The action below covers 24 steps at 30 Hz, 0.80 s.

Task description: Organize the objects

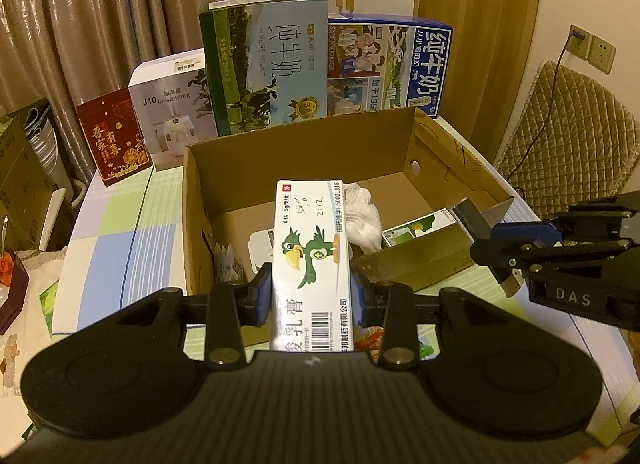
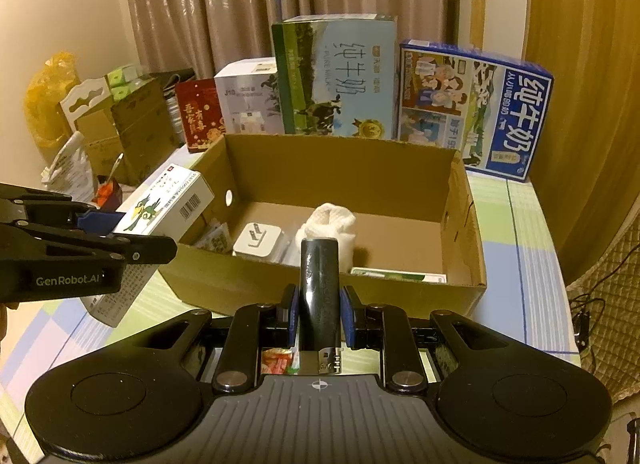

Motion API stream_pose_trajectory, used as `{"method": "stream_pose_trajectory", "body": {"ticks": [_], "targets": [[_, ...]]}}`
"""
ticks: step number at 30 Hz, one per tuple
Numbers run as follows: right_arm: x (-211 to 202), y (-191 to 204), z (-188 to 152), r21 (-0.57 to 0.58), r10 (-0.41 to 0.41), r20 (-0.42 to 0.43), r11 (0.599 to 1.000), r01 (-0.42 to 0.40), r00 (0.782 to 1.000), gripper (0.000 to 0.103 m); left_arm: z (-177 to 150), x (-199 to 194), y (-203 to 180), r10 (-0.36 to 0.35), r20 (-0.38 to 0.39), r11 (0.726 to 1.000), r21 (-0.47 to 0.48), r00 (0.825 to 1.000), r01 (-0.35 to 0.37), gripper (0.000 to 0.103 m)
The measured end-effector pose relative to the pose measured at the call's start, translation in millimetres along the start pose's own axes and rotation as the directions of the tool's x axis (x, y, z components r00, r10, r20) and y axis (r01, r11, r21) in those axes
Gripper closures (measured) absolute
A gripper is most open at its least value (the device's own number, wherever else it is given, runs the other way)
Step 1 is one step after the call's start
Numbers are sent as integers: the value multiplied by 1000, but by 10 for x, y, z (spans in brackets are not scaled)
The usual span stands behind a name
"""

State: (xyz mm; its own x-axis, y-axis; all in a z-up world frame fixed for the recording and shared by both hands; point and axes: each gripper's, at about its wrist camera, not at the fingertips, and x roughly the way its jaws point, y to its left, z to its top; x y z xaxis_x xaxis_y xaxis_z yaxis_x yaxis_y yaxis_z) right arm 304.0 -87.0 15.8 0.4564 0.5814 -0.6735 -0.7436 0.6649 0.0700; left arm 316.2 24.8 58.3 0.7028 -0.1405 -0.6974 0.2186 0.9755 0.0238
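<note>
Two milk cartons [image 1: 266, 64], one cardboard box [image 1: 304, 152].

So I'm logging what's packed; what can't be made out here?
- Green-and-white carton in the cardboard box: right wrist view, mostly behind the near wall.
- Small packets: left wrist view, print too small.
- Dark cylinder in the right gripper: no legible label.
- Ointment box in the left gripper: lower end hidden.

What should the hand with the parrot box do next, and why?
Probably move forward over the cardboard box and lower. The left gripper grips the parrot box at the near wall, not yet inside, where a white cloth already lies.
</note>
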Motion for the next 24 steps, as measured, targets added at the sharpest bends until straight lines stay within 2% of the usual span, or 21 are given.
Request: {"method": "stream_pose_trajectory", "body": {"ticks": [5, 15, 24], "targets": [[2, -21, 35, 3, -14, 10, 1000, 14, 1000, 84, 37, 20, -16, 6, 1, 1000, 14, 1000, -6, 70], [46, -110, 241, 35, -55, 48, 998, 54, 997, 84, 236, 122, 92, -5, 10, 1000, -26, 1000, 6, 70], [319, -180, 494, 69, -82, 61, 995, 78, 995, 84, 523, 328, 266, 11, 16, 998, -57, 1000, -10, 70]]}}
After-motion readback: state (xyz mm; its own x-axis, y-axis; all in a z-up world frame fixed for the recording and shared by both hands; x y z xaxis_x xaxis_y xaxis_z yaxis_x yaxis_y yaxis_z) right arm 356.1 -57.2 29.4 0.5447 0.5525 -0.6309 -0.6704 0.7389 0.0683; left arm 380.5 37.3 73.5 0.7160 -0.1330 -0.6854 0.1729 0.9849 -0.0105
